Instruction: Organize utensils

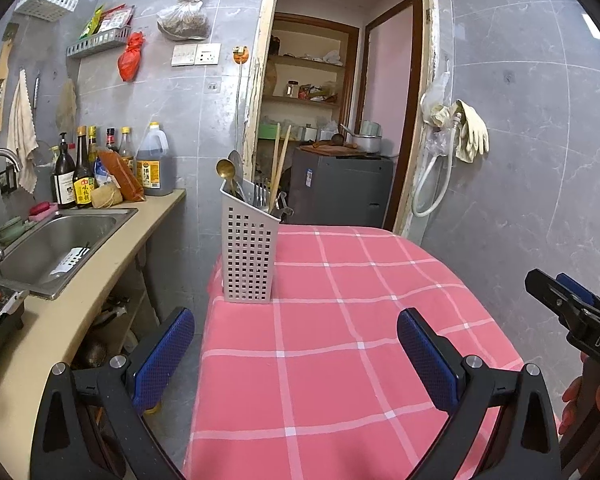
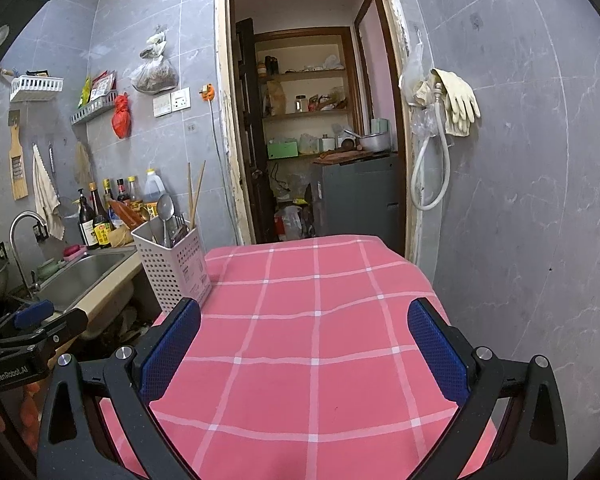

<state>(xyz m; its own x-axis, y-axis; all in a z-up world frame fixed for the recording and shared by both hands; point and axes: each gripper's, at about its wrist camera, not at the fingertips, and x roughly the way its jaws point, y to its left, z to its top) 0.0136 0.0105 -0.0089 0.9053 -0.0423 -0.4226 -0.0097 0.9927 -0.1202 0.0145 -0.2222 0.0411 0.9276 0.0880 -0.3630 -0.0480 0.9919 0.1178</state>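
Both the left gripper (image 1: 296, 354) and right gripper (image 2: 304, 346) hang spread wide and empty over bare pink checked tablecloth (image 2: 320, 340), while the utensil holder (image 1: 249, 254), filled with spoons and chopsticks, stands at the table's far-left edge beside the sink (image 1: 52, 252).

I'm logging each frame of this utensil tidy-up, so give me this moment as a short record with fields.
surface: table with pink checked cloth
holder: white perforated utensil basket, upright at the table's left edge
contents: spoons, chopsticks, forks
left gripper: jaws open, holding nothing
right gripper: jaws open, holding nothing
loose utensils on cloth: none visible
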